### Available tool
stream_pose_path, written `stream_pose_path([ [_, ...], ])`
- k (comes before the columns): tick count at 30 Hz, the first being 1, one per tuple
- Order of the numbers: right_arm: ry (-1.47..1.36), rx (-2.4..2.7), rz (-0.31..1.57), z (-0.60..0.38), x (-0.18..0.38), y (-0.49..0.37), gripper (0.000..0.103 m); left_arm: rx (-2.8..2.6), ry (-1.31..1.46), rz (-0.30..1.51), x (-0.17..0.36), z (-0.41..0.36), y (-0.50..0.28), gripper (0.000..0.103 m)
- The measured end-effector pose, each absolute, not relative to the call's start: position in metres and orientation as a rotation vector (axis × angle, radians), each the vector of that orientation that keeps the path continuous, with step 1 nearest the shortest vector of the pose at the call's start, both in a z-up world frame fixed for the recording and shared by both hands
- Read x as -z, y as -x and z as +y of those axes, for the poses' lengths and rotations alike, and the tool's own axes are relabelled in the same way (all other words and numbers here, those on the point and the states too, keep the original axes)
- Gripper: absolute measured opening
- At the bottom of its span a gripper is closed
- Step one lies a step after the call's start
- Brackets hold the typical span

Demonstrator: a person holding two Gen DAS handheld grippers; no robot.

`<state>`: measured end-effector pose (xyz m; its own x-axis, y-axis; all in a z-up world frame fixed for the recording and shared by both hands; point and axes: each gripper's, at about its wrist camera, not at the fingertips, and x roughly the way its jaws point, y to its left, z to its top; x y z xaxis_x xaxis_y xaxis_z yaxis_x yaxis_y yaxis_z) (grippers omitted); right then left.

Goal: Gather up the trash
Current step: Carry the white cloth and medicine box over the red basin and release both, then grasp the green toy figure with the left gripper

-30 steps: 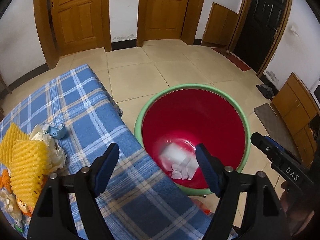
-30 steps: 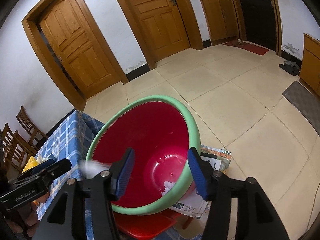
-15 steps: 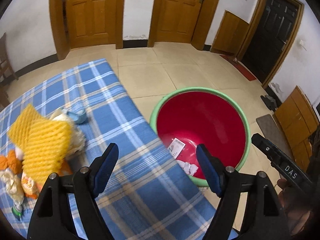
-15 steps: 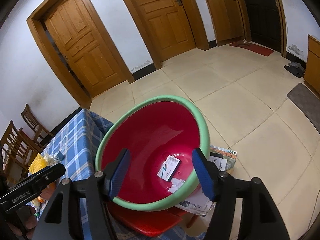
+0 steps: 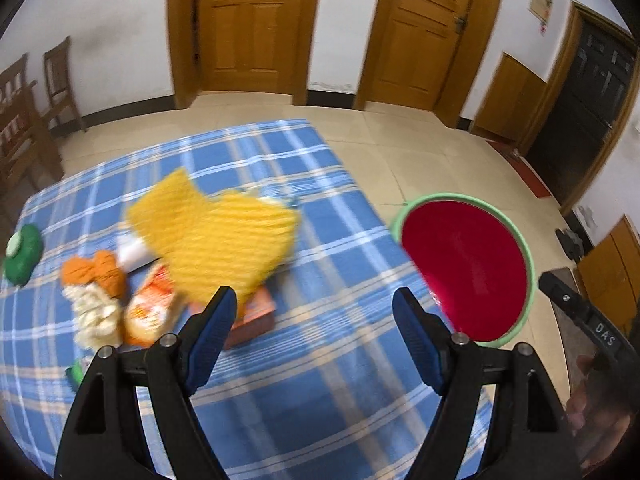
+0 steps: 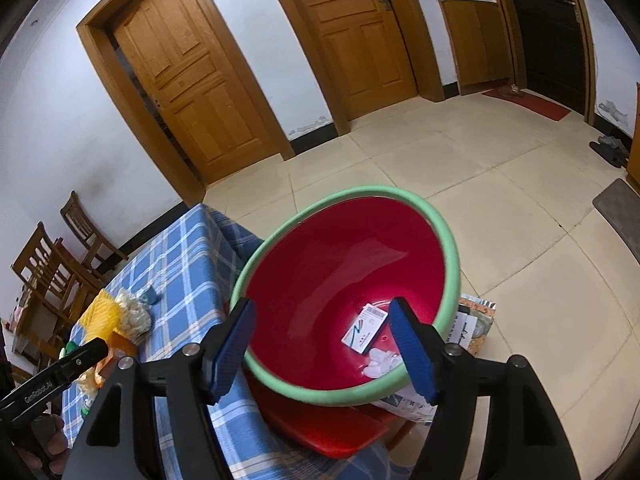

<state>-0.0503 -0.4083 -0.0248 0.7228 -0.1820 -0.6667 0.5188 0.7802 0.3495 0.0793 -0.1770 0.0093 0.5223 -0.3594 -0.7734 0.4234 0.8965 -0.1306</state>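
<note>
Right wrist view: card packet (image 6: 365, 329) and white scraps (image 6: 380, 363) already in basin (image 6: 451, 252), yellow net (image 5: 224, 232), wrappers (image 5: 150, 312) left beside basin on table (image 5: 320, 364); right gripper (image 6: 320, 344) jaws spread further just now, left gripper (image 5: 316, 336) jaws spread, both empty.

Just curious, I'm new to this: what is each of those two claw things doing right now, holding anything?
Left gripper: open, holding nothing, over the checked cloth.
Right gripper: open, jaws just widened, holding nothing, above the red basin.
</note>
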Motion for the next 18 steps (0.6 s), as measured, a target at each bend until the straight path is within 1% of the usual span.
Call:
stream_pose_path([
  [11, -0.515, 0.344, 0.663, -0.378, 0.016, 0.043, 0.073, 0.291, -0.038, 0.899, -0.006, -0.100, -0.079, 0.080],
  [18, -0.500, 0.320, 0.683, -0.365, 0.015, 0.041, 0.073, 0.155, -0.033, 0.937, 0.011, -0.047, -0.085, 0.080],
])
